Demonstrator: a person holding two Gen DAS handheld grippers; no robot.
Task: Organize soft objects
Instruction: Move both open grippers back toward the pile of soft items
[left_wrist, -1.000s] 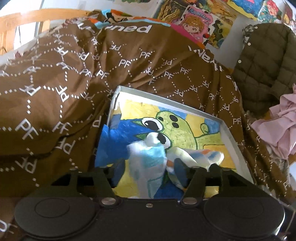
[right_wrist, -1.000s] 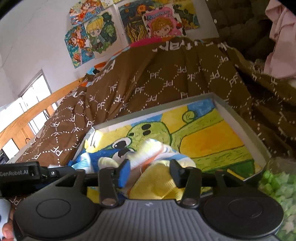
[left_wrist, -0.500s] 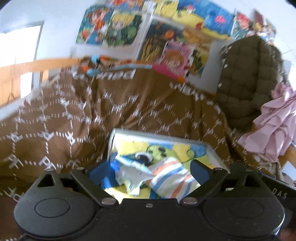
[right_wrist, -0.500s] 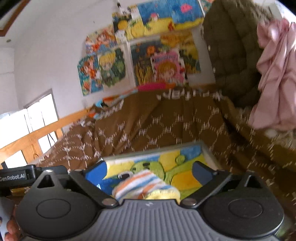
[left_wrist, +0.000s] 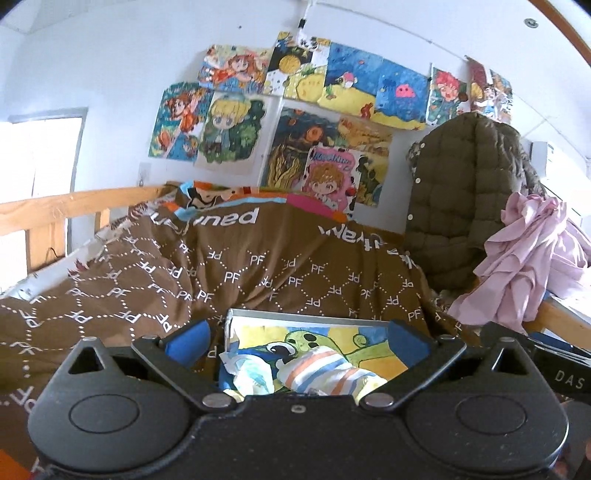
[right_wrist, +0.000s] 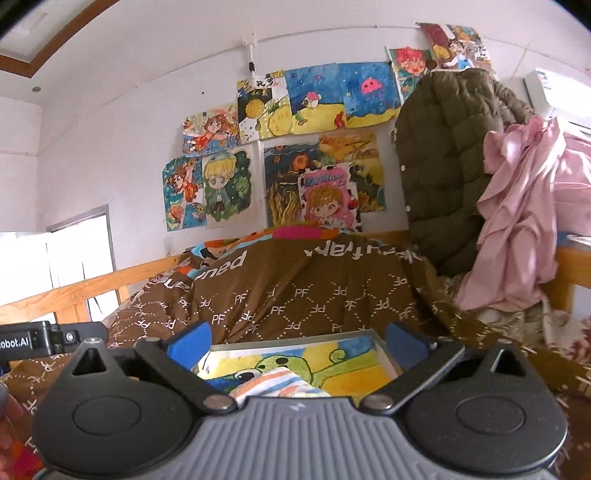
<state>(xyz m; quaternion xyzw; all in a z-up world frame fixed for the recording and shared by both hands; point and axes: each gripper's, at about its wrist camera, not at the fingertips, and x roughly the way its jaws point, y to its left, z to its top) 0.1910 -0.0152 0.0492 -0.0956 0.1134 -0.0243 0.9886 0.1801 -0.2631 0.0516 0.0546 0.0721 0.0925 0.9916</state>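
A shallow tray (left_wrist: 295, 317) with a painted green cartoon figure lies on the brown bed cover. In it lie a striped orange, blue and white soft cloth (left_wrist: 325, 373) and a pale blue and white cloth (left_wrist: 251, 376). My left gripper (left_wrist: 297, 341) is open and empty, raised above the tray's near end. My right gripper (right_wrist: 295, 343) is open and empty too, above the same tray (right_wrist: 295, 339). The striped cloth (right_wrist: 277, 382) shows just past its body.
A brown quilt (left_wrist: 258, 266) printed with "PF" covers the bed. An olive padded jacket (left_wrist: 461, 206) and a pink garment (left_wrist: 524, 258) hang at the right. A wooden bed rail (left_wrist: 55, 210) runs along the left. Drawings cover the wall behind.
Both grippers have opened and let go of the cloths, which now lie in the tray. Both have pulled back and tilted up, so more wall shows.
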